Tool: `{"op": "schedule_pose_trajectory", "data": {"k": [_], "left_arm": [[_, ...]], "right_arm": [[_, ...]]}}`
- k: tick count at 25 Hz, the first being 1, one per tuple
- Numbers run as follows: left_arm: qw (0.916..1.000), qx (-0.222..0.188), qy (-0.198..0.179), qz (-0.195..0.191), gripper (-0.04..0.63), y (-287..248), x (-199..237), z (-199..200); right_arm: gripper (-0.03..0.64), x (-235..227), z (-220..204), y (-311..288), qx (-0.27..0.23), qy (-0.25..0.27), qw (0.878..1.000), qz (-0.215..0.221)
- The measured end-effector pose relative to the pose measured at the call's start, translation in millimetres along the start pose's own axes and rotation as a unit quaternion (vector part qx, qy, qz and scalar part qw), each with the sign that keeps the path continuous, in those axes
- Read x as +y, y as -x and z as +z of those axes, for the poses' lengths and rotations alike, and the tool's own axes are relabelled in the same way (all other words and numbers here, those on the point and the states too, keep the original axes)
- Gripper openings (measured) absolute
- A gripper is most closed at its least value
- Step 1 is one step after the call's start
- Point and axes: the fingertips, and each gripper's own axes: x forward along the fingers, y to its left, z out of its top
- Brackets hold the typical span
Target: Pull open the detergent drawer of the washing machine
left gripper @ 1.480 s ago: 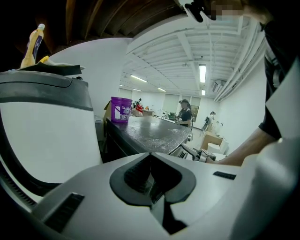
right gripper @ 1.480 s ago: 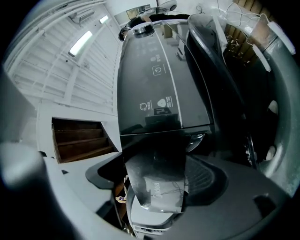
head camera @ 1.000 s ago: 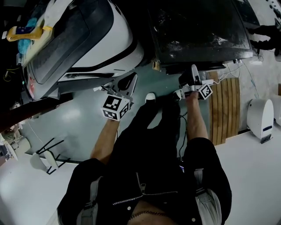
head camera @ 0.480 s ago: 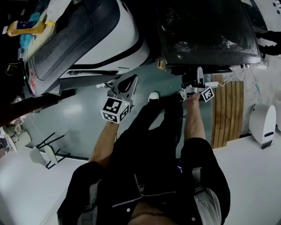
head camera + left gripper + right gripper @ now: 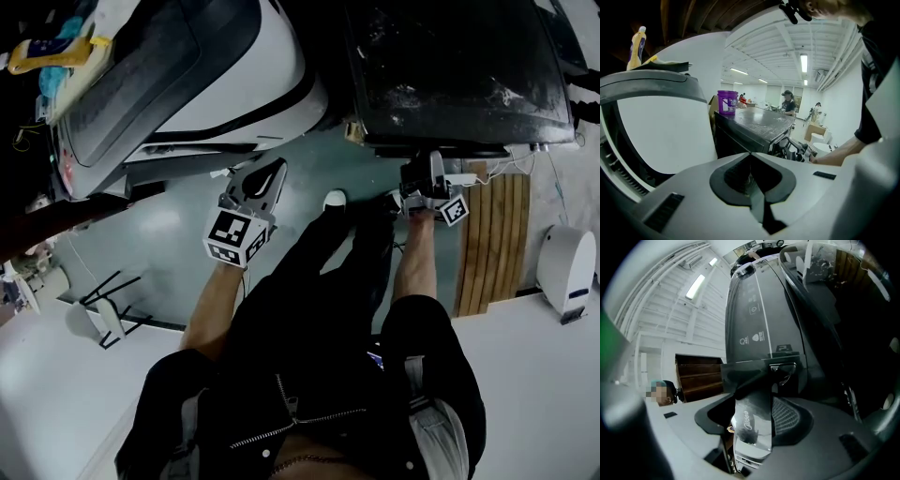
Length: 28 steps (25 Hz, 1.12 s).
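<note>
Teal floor [image 5: 141, 234] in head view, with the white washing machine [image 5: 187, 84] at left and the dark washing machine [image 5: 450, 66] at right. Right gripper [image 5: 431, 167] is up at the dark machine's front edge. Left gripper [image 5: 272, 173] hangs clear, near the white one's front.

Left gripper view: jaws together, nothing in them. Purple bucket [image 5: 727, 101] sits on the dark machine's top.

Right gripper view: jaws closing around the detergent drawer [image 5: 752, 425]. Its silver front lip is between the pads, not clamped yet by my read. Let the pads seat fully, then pull straight out along the drawer's travel with no twist.
</note>
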Motion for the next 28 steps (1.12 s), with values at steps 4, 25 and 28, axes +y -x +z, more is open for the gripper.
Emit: {"op": "schedule_pose_trajectory", "data": {"k": [4, 25, 28], "left_arm": [[1.0000, 0.001, -0.001, -0.007, 0.021, -6, 2, -2], [0.9979, -0.015, -0.017, -0.061, 0.021, -22, -38, 14], [0.9975, -0.016, -0.019, -0.066, 0.021, -22, -42, 14]], "right_arm": [[0.238, 5, -5, 0, 0.009, 0.008, 1.000, -0.003], [0.249, 18, -15, 34, -0.004, -0.015, 1.000, -0.021], [0.247, 21, -17, 42, -0.003, -0.012, 1.000, -0.022]]}}
